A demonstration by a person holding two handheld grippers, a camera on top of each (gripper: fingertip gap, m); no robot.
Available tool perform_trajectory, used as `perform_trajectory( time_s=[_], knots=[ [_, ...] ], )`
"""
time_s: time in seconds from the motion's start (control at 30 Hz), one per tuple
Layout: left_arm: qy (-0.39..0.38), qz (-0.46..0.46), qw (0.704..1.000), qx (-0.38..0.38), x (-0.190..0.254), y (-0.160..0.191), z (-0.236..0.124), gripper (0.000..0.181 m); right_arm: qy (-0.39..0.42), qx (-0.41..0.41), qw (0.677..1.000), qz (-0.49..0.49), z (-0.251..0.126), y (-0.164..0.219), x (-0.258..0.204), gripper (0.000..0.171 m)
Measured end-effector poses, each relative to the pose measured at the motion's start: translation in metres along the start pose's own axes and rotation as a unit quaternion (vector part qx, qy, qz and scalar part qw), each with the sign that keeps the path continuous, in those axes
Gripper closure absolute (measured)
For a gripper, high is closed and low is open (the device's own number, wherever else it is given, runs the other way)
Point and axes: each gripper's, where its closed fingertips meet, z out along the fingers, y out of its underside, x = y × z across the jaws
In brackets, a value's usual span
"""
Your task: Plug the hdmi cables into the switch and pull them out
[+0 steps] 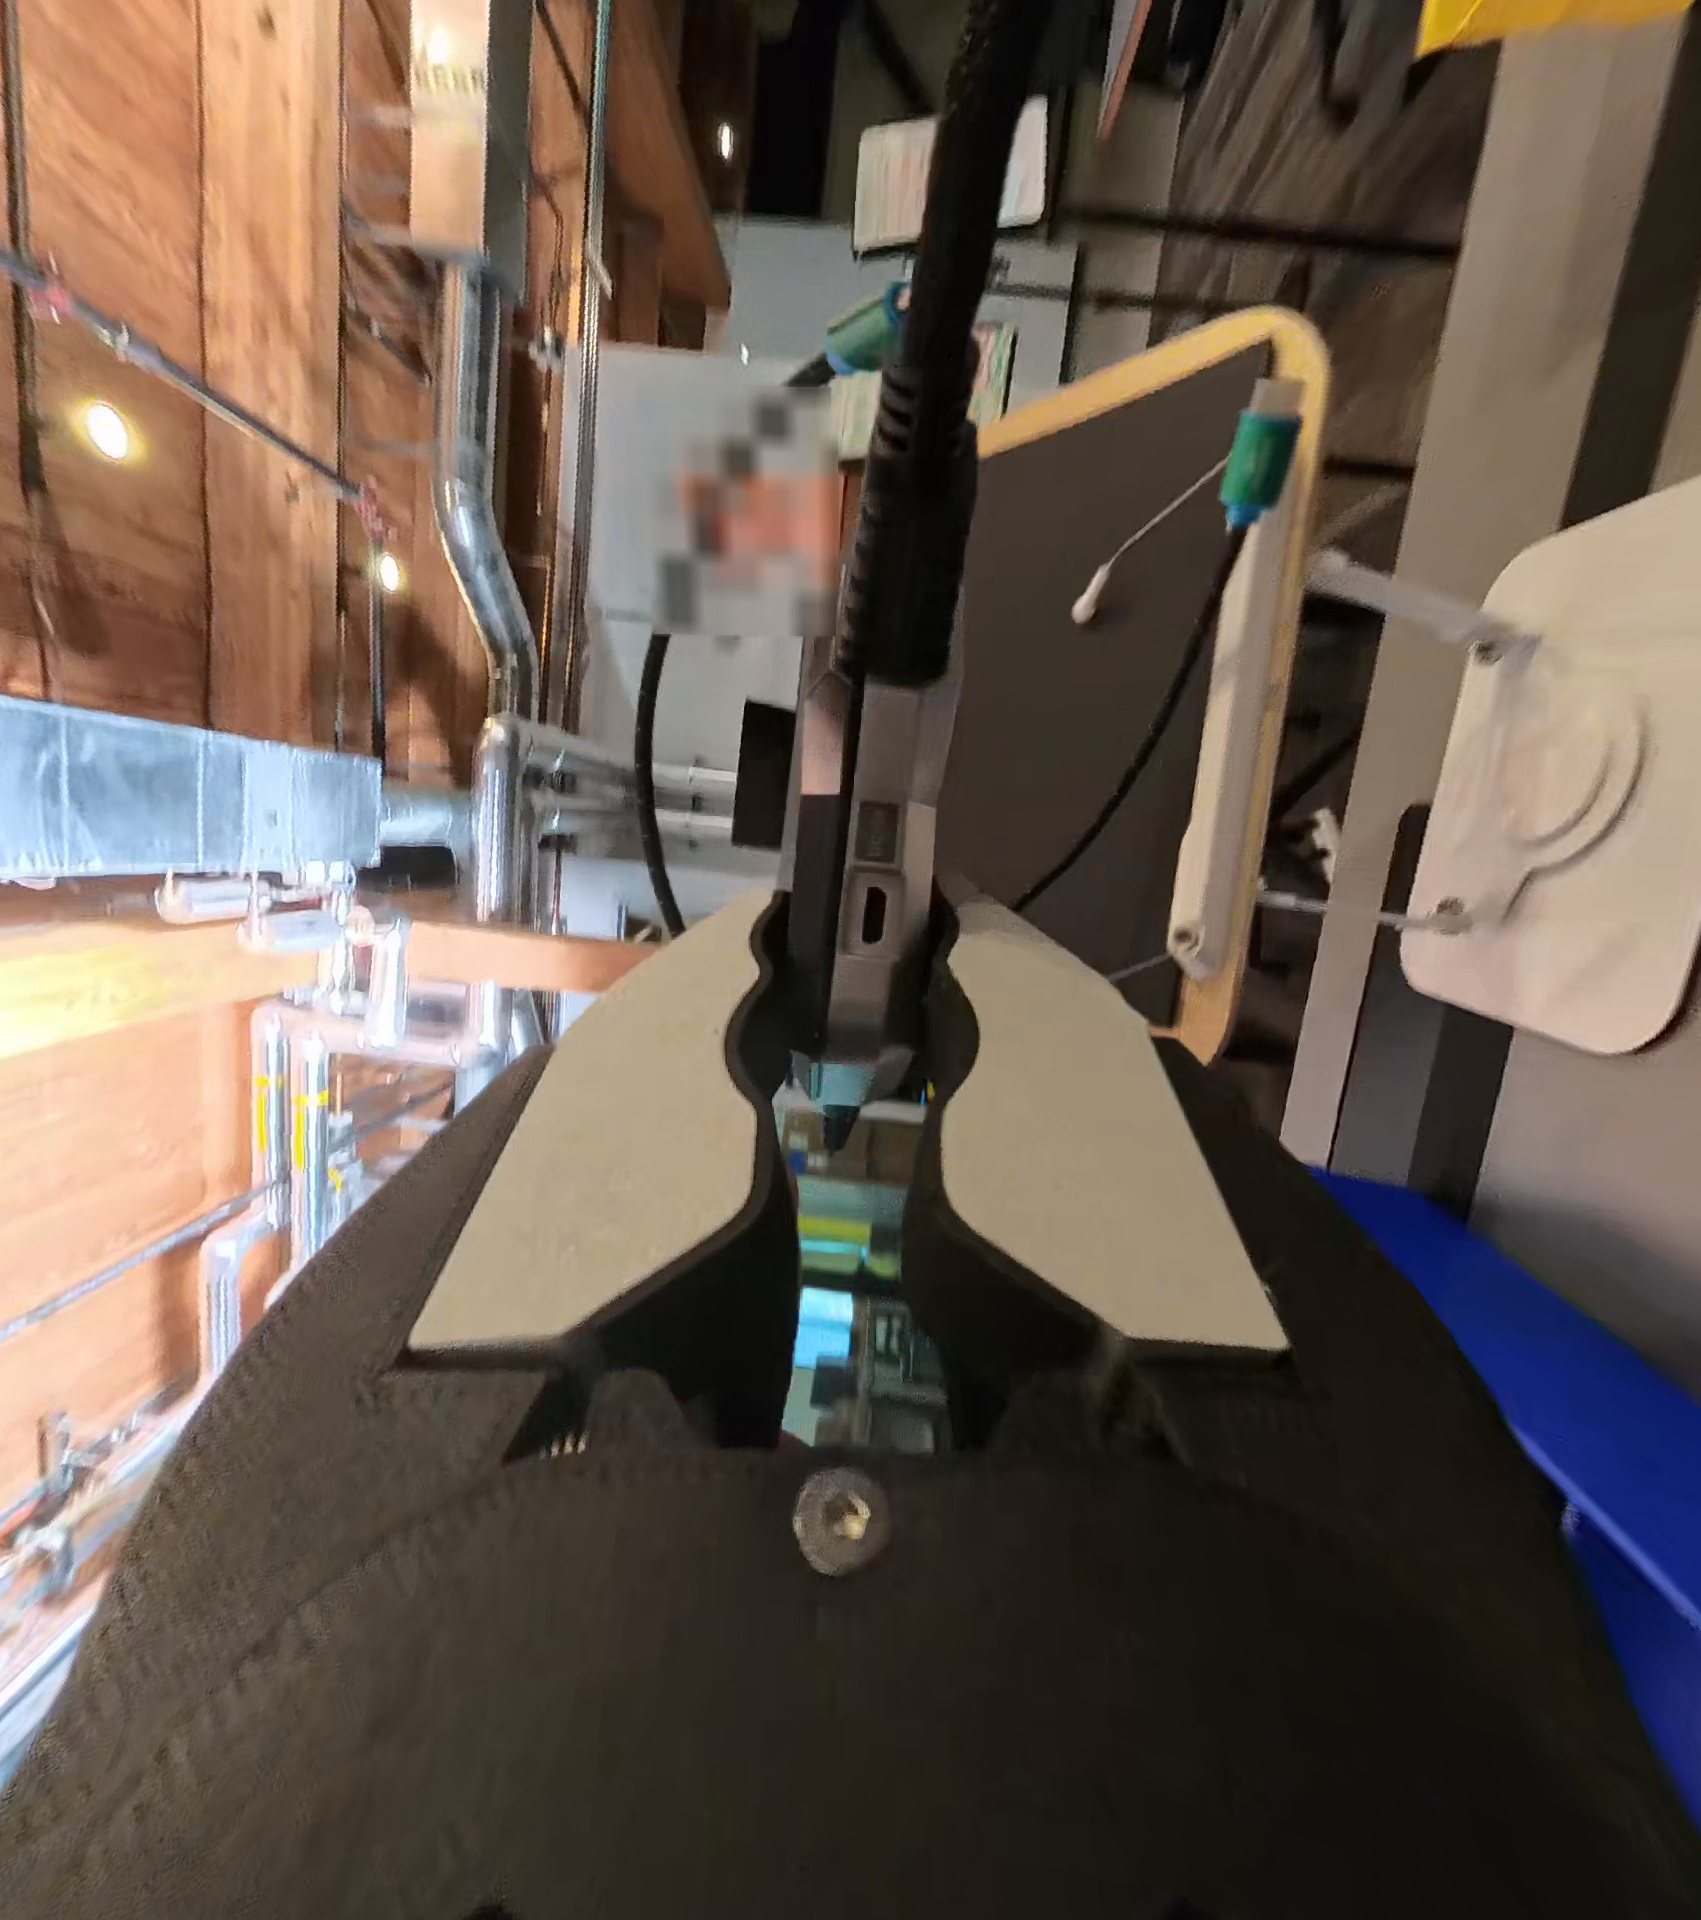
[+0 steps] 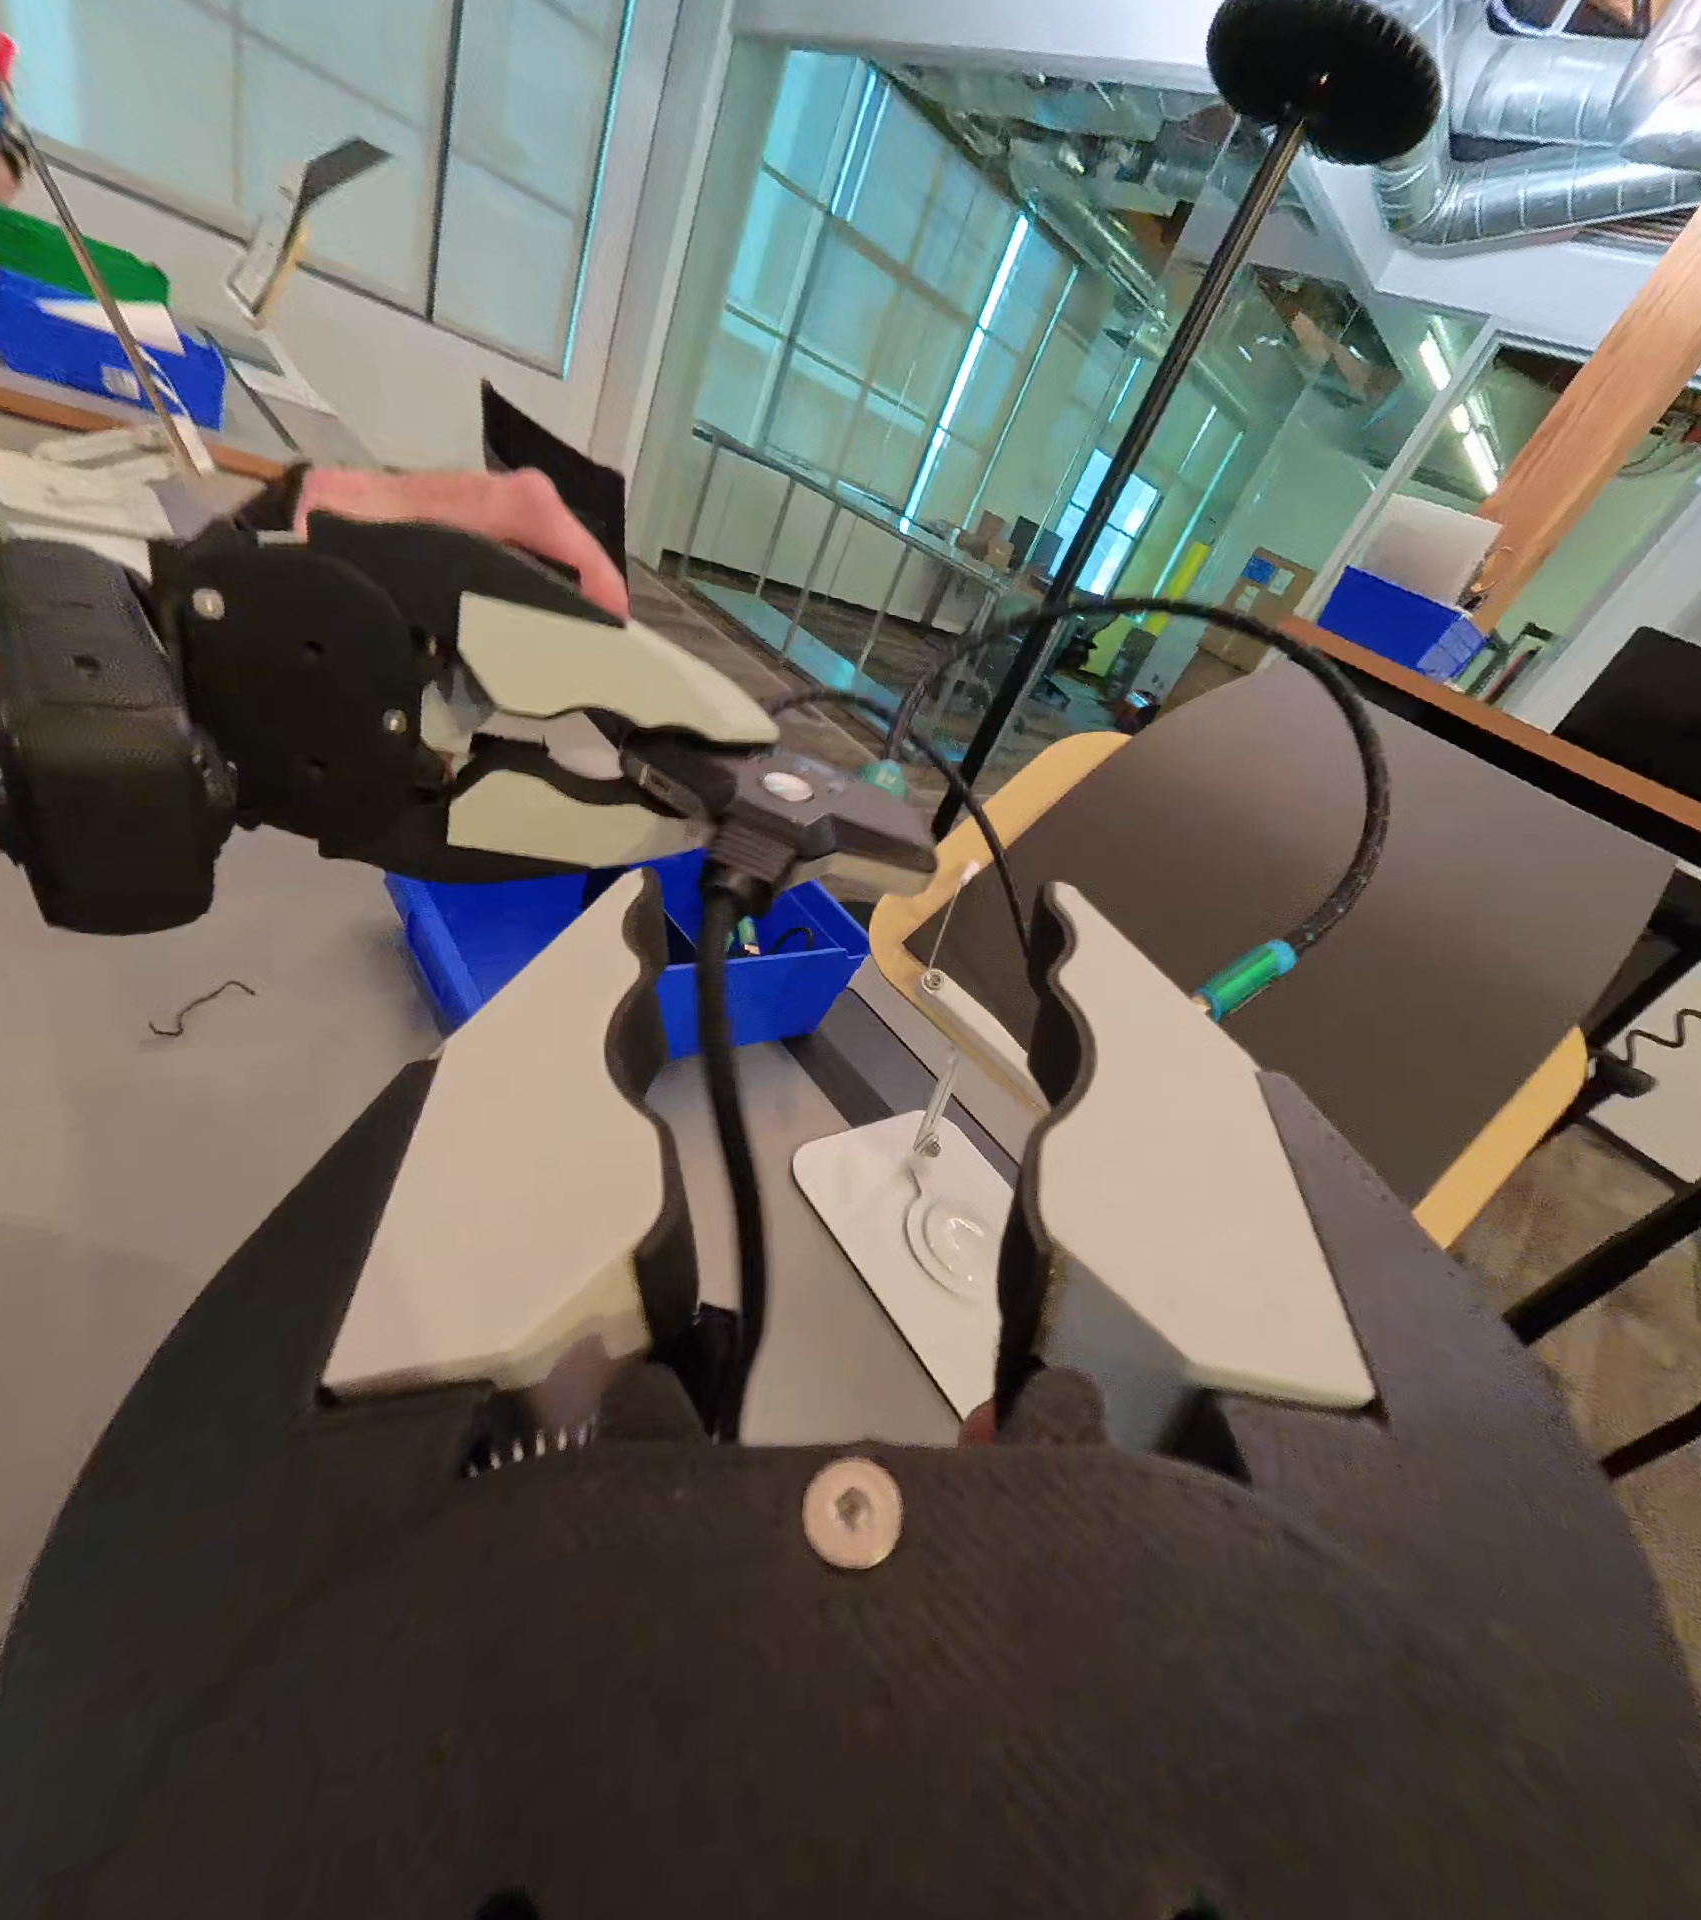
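My left gripper [image 1: 861, 935] is shut on the grey HDMI switch [image 1: 867, 831] and holds it in the air. A black braided HDMI cable [image 1: 903, 540] is plugged into the switch's far end. An empty port shows on the switch's side. In the right wrist view the left gripper [image 2: 721, 790] holds the switch [image 2: 804, 805] level, and the plugged cable [image 2: 737, 1091] hangs down between my right gripper's open fingers, untouched. My right gripper [image 2: 846, 925] is open just below the switch. A second cable with a green plug end [image 2: 1251, 977] loops at the right.
A blue bin [image 2: 752, 987] sits on the grey table [image 2: 150, 1143] under the switch. A white plate with a clear mount [image 2: 867, 1174] lies near the table edge. A black panel with a wooden rim [image 2: 1241, 831] and a black pole stand [image 2: 1137, 468] are behind. About 12 cm separates my left fingertips from my right.
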Motion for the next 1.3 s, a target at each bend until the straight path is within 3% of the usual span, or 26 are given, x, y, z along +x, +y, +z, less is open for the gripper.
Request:
perform_trajectory(
  time_s=[0.1,0.17,0.27,0.37,0.43,0.57,0.63,0.8,1.0,1.13,1.2,1.23,1.3],
  knots=[
    [0.000,-0.002,0.998,0.066,0.006,-0.015,-0.001,0.160,-0.042,-0.008,0.998,0.056,-0.022,0.011,0.016,0.109],
    [-0.017,0.015,0.995,0.096,0.004,-0.023,-0.004,0.160,-0.103,-0.006,0.984,0.148,-0.028,0.019,0.018,0.108],
    [-0.046,0.086,0.985,0.143,0.007,-0.043,-0.009,0.160,-0.187,0.006,0.935,0.300,-0.021,0.033,0.010,0.106],
    [-0.067,0.132,0.970,0.192,0.015,-0.064,-0.017,0.160,-0.208,-0.009,0.906,0.368,-0.004,0.057,-0.003,0.099],
    [-0.074,0.150,0.959,0.227,0.024,-0.078,-0.023,0.160,-0.243,0.018,0.870,0.429,0.004,0.062,-0.012,0.099],
    [-0.077,0.173,0.943,0.274,0.039,-0.095,-0.027,0.160,-0.313,0.082,0.818,0.475,0.005,0.060,-0.027,0.141],
    [-0.080,0.182,0.936,0.290,0.043,-0.095,-0.025,0.160,-0.317,0.082,0.813,0.482,0.005,0.064,-0.029,0.144],
    [-0.073,0.157,0.946,0.273,0.047,-0.085,-0.004,0.154,-0.249,0.107,0.836,0.477,0.012,0.072,-0.015,0.148],
    [0.049,-0.060,0.981,0.178,0.031,-0.041,0.009,0.125,-0.130,0.154,0.857,0.473,0.013,0.083,0.025,0.153],
    [0.150,-0.328,0.920,0.155,0.024,-0.049,-0.002,0.101,-0.043,0.190,0.865,0.462,0.010,0.094,0.046,0.152],
    [0.194,-0.387,0.892,0.131,0.037,-0.063,-0.001,0.086,-0.025,0.216,0.859,0.464,0.010,0.093,0.047,0.153],
    [0.215,-0.398,0.884,0.116,0.048,-0.070,0.001,0.087,-0.016,0.227,0.854,0.467,0.010,0.093,0.047,0.153],
    [0.235,-0.395,0.884,0.079,0.074,-0.077,0.009,0.085,-0.012,0.247,0.845,0.474,0.010,0.088,0.044,0.153]
  ],
)
